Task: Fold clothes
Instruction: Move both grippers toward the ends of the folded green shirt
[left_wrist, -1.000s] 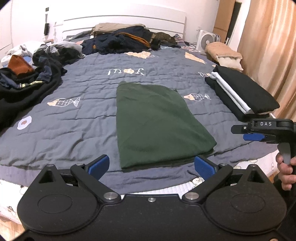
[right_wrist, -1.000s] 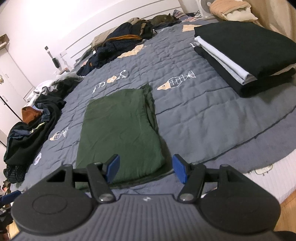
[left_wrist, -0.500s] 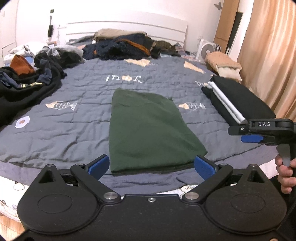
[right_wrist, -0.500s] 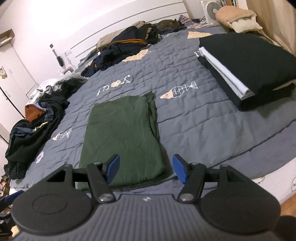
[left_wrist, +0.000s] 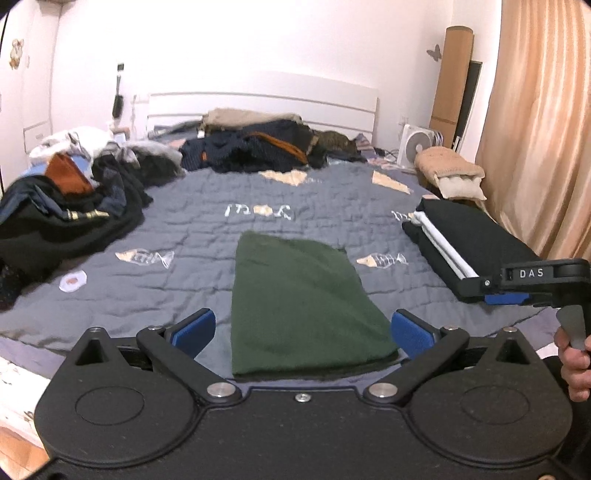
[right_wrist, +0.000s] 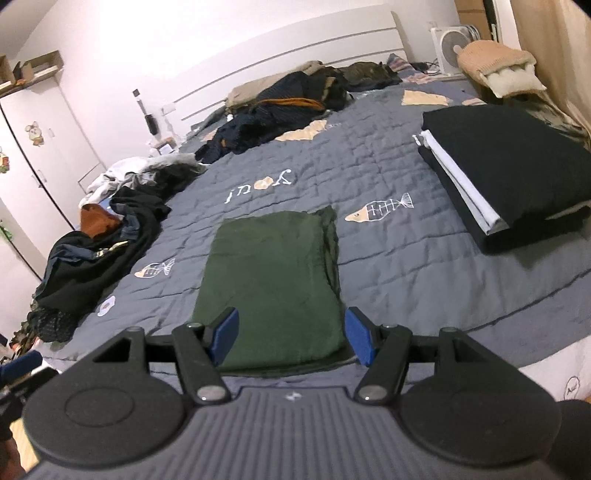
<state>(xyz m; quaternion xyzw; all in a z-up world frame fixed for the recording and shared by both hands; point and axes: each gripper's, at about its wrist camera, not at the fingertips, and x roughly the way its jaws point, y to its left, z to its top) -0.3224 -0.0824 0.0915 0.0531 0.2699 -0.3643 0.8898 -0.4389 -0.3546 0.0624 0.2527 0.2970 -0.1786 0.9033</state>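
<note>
Risk: the folded dark-green fabric garment (left_wrist: 303, 302), lying flat at the near edge of the grey quilted bedspread (left_wrist: 184, 236), could unfold if lifted by one layer only. The left gripper (left_wrist: 301, 330) stands wide open and empty; the right gripper (right_wrist: 291, 332) stands partly open, grasping nothing, clear above the cloth.

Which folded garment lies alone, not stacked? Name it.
The dark green folded garment at mid-bed: it lies singly on the quilt, unlike the black-and-white folded stack near the curtain-side edge.
</note>
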